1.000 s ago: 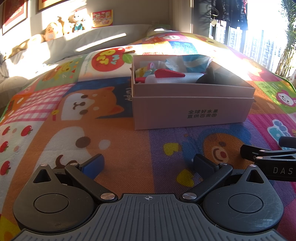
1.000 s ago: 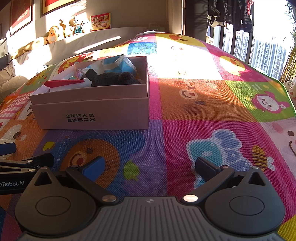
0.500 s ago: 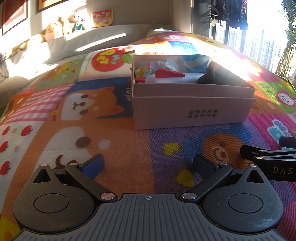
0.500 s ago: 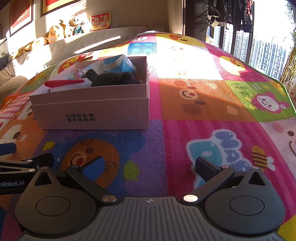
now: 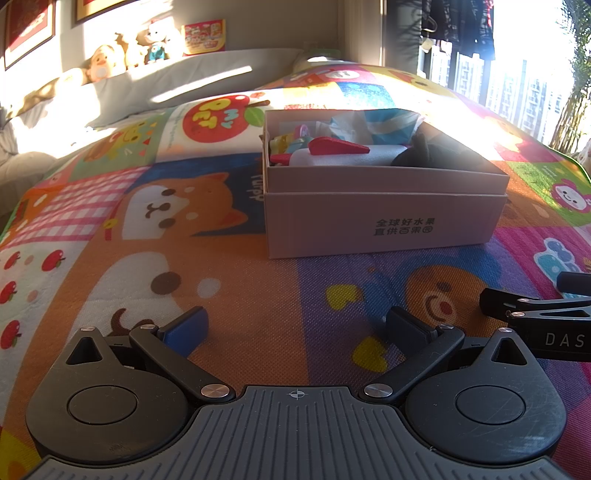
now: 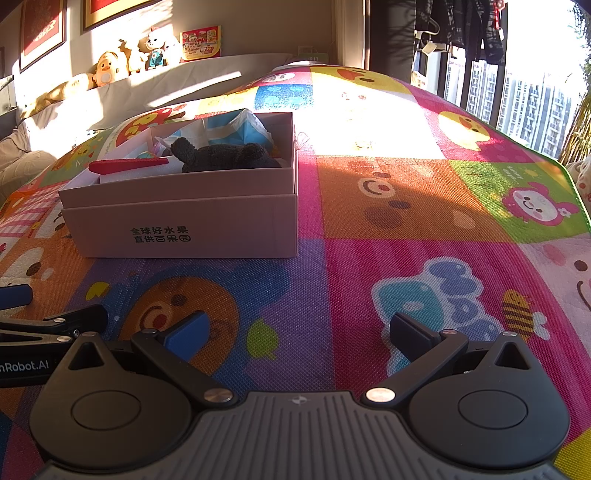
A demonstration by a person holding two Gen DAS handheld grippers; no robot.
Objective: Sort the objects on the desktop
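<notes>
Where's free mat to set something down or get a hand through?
Free: the mat right of the cardboard box, out to the window side; the strip between the box front and both open grippers, left and right; and the mat left of the box. Crowded: inside the box, packed with a black plush and other items.

floor: cartoon play mat [image 6: 406, 206] | right: sunlit windows [image 6: 532, 107] | back: framed pictures [image 6: 110, 11]

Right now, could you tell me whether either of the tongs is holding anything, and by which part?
Nothing is held. The left tongs and right tongs are both open over the mat, with the box ahead untouched.
</notes>
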